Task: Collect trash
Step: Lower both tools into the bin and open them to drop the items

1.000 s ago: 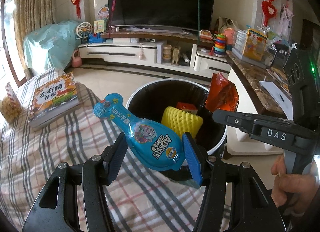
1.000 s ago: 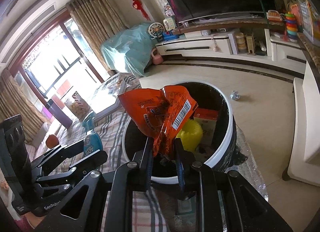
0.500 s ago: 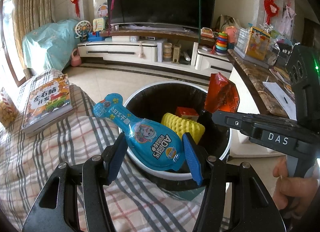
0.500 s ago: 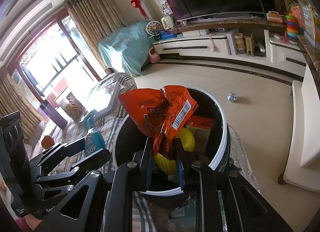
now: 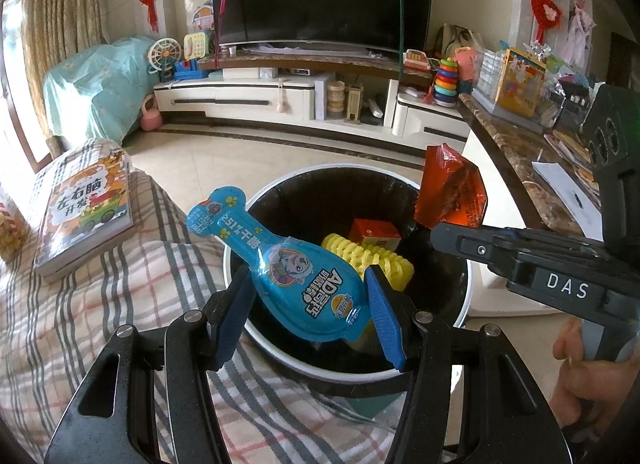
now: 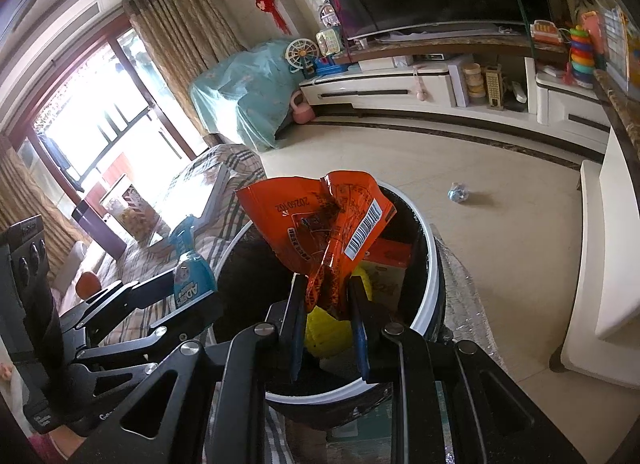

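Both wrappers to be dropped once centred over the bin [image 5: 440,374]: left gripper [image 5: 312,304] clamped on blue pouch [image 5: 288,268], right gripper [image 6: 326,304] clamped on orange wrapper [image 6: 332,224].

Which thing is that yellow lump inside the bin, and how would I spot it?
Find the round white-rimmed trash bin with its black liner. Inside lies a yellow ribbed foam sleeve, beside a red carton; its bright bumpy ridges set it apart.

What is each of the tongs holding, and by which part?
Left tongs: blue cheese pouch, by its wide end. Right tongs: orange wrapper, by its crumpled bottom.
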Available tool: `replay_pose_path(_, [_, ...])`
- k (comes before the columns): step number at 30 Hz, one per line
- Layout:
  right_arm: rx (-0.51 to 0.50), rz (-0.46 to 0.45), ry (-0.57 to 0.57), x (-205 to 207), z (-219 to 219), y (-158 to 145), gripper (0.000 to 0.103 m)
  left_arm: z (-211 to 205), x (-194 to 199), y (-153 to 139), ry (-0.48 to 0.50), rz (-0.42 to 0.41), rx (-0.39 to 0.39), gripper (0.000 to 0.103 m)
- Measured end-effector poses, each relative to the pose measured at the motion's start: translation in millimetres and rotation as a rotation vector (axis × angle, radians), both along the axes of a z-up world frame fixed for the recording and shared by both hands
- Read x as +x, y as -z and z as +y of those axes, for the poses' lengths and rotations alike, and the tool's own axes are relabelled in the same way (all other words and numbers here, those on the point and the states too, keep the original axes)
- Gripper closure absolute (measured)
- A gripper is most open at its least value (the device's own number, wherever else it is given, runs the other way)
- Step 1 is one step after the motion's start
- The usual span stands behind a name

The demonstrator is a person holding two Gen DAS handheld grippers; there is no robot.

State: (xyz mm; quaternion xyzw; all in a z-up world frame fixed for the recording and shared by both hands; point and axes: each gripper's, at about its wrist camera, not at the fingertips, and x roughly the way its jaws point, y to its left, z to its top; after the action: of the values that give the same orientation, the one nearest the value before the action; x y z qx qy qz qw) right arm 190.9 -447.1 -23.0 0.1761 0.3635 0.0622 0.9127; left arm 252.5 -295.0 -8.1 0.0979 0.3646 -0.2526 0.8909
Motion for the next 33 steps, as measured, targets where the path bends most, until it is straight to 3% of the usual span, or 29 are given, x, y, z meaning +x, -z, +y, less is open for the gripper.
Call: replay_pose_path(33, [-0.046, 0.053, -0.013, 15, 1, 6, 0.081, -1, 17, 12, -0.006, 0.072, -0.021, 0.046])
